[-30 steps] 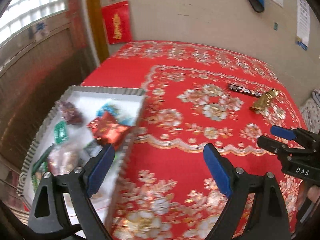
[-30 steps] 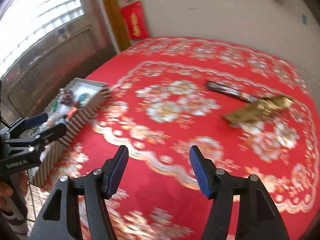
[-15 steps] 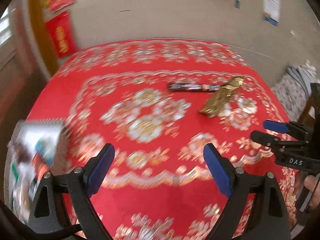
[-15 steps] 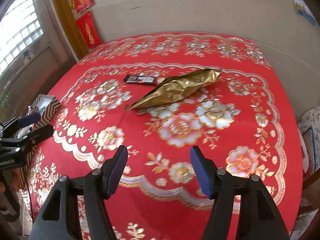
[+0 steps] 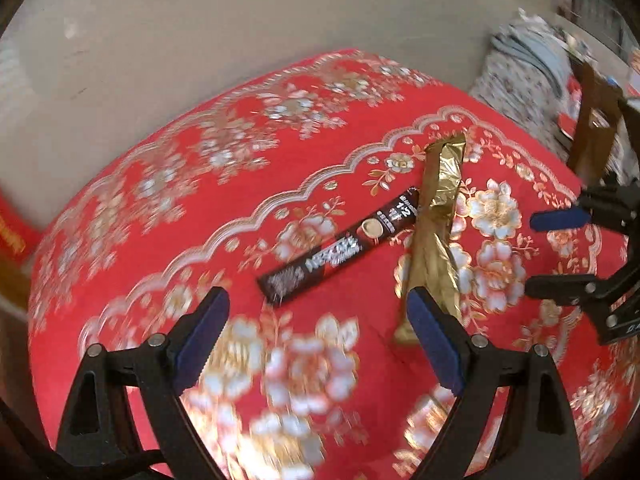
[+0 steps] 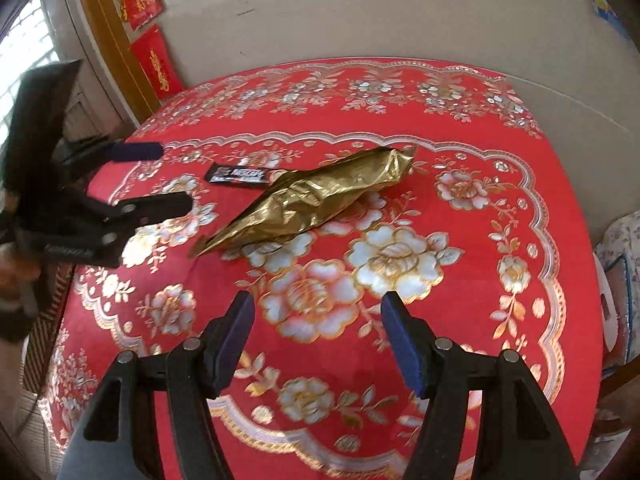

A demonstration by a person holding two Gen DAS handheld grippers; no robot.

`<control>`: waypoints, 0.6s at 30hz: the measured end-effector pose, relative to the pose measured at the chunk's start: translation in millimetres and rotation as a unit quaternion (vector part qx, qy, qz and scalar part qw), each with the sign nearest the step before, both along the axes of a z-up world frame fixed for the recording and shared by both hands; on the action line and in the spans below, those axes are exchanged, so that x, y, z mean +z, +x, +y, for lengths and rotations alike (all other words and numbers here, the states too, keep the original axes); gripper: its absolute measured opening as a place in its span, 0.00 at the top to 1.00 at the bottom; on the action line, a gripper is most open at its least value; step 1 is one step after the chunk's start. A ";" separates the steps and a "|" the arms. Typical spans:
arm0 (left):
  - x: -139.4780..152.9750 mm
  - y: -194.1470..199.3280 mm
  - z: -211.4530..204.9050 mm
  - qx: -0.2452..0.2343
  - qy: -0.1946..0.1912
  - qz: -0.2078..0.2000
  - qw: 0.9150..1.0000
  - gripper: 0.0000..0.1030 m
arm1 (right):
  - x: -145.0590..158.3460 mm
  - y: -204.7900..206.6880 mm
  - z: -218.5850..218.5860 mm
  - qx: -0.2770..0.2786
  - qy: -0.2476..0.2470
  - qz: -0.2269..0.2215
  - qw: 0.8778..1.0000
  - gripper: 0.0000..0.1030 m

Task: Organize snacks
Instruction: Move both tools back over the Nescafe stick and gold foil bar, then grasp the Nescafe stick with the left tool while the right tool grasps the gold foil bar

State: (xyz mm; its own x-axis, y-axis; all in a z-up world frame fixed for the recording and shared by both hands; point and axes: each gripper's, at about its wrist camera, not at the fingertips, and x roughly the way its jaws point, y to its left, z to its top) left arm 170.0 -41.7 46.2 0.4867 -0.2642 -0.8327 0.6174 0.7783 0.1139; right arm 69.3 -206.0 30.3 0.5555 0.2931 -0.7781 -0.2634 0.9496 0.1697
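Both views have swung off the snack box and onto the gold foil packet (image 6: 316, 196), the dark coffee stick (image 5: 340, 252) touching its far side, with left gripper (image 5: 316, 332) and right gripper (image 6: 318, 332) spread empty (pickup looks next).

Left tongs (image 5: 316, 320) and right tongs (image 6: 316, 324): black plastic frames with triangular cut-outs, silver screws at the joints, and dark blue pads (image 5: 200, 336) lining each finger; white lettering marks one body.
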 end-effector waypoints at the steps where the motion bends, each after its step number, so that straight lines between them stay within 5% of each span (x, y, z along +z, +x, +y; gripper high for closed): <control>1: -4.6 6.8 -2.1 -0.015 0.000 0.007 1.000 0.12 | 0.3 2.6 -1.0 -0.001 -0.002 0.000 1.000 0.36; 10: -34.5 26.8 -26.5 -0.123 0.033 0.036 0.991 0.12 | -3.3 20.7 -6.8 -0.002 -0.013 0.009 1.000 0.36; 15: -35.2 33.6 -33.4 -0.126 0.018 0.051 0.991 0.12 | -6.6 32.3 -2.0 0.002 -0.005 0.017 1.000 0.36; 18: -35.7 35.8 -25.8 -0.116 -0.009 0.070 0.991 0.25 | -5.4 34.8 2.4 0.003 -0.008 0.014 1.000 0.36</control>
State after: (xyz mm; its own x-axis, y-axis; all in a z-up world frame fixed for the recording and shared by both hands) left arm 205.9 -67.5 10.4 0.2909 -0.3708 -0.8820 0.7882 0.6154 0.0012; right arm 104.1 -203.6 25.0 0.5311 0.2846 -0.7981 -0.2652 0.9504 0.1624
